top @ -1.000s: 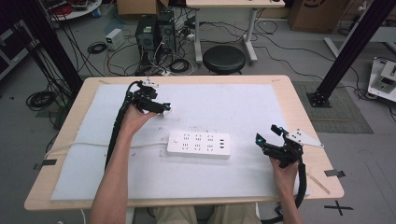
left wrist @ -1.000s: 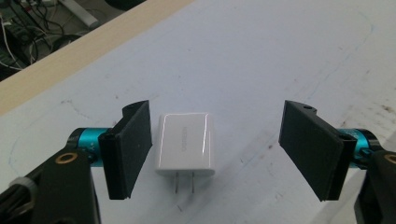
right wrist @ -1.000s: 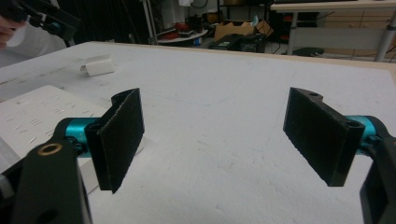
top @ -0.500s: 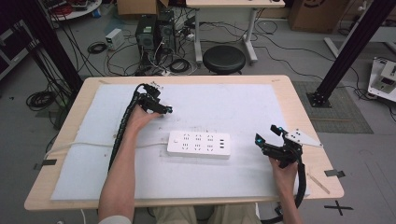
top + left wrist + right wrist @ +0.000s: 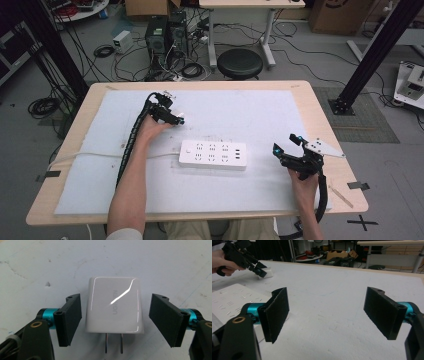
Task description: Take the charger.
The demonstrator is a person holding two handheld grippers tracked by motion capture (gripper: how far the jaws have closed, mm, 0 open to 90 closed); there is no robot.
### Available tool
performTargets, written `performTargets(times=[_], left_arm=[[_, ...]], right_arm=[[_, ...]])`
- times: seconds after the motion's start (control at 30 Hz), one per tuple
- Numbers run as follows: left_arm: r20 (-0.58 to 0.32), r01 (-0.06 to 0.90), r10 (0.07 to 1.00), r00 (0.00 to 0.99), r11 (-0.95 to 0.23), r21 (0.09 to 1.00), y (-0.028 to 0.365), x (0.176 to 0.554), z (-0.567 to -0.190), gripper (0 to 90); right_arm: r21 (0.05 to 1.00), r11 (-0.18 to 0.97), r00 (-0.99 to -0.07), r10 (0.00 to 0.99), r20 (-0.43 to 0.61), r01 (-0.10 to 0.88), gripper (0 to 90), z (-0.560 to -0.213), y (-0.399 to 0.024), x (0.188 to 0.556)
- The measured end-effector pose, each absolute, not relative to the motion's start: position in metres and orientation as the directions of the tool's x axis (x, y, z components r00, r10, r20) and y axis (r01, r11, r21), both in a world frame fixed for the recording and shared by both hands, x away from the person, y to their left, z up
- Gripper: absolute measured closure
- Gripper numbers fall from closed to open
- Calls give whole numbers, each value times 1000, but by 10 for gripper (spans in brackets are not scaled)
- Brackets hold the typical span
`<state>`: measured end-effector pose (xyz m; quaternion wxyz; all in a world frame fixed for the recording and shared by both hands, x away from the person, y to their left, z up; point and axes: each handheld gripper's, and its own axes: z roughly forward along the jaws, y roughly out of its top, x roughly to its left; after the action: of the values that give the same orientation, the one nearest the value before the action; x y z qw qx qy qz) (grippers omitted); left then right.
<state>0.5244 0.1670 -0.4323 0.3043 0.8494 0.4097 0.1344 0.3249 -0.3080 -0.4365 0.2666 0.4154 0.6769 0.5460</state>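
A white foam mat (image 5: 240, 200) is shown laid over a pale wooden table (image 5: 320, 107); its surface is matt, faintly pitted and marked with thin pencil-like lines.

A white wall charger (image 5: 114, 305) is seen lying flat on the mat toward the far left of the table, a glossy rounded block with grey lettering on its upper face and two flat metal prongs projecting from one end, toward the camera in the left gripper view. It is straddled by the left gripper (image 5: 114, 321), whose flat black jaws are set one on each side of the block; they have just been closing a little, yet a narrow gap is left on both sides and the charger is not gripped. In the high view the left gripper (image 5: 176, 119) is held over that spot.

A white rectangular power strip (image 5: 213, 154) is placed at mid-table, its top perforated with rows of sockets, none of them occupied, and a white cord led off to the left.

The right gripper (image 5: 327, 315) is held near the right edge, its jaws spread wide with nothing between them.
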Motion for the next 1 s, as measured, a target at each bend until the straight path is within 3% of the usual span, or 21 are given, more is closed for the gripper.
performTargets(times=[0.23, 0.3, 0.57, 1.0], left_arm=[[-20, 616, 775, 632, -487, 619, 166, 525, -434, 299], [-9, 607, 768, 640, -498, 620, 167, 525, -433, 362], [0, 611, 776, 631, -497, 617, 167, 525, -432, 422], [-21, 619, 784, 621, -474, 626, 168, 524, -433, 425]], right_arm=[[961, 50, -510, 855, 100, 273, 210, -437, -308, 325], [961, 58, -509, 856, 92, 271, 209, -437, -308, 325], [959, 56, -508, 856, 96, 276, 210, -437, -307, 325], [961, 77, -515, 854, 74, 266, 210, -436, -306, 324]])
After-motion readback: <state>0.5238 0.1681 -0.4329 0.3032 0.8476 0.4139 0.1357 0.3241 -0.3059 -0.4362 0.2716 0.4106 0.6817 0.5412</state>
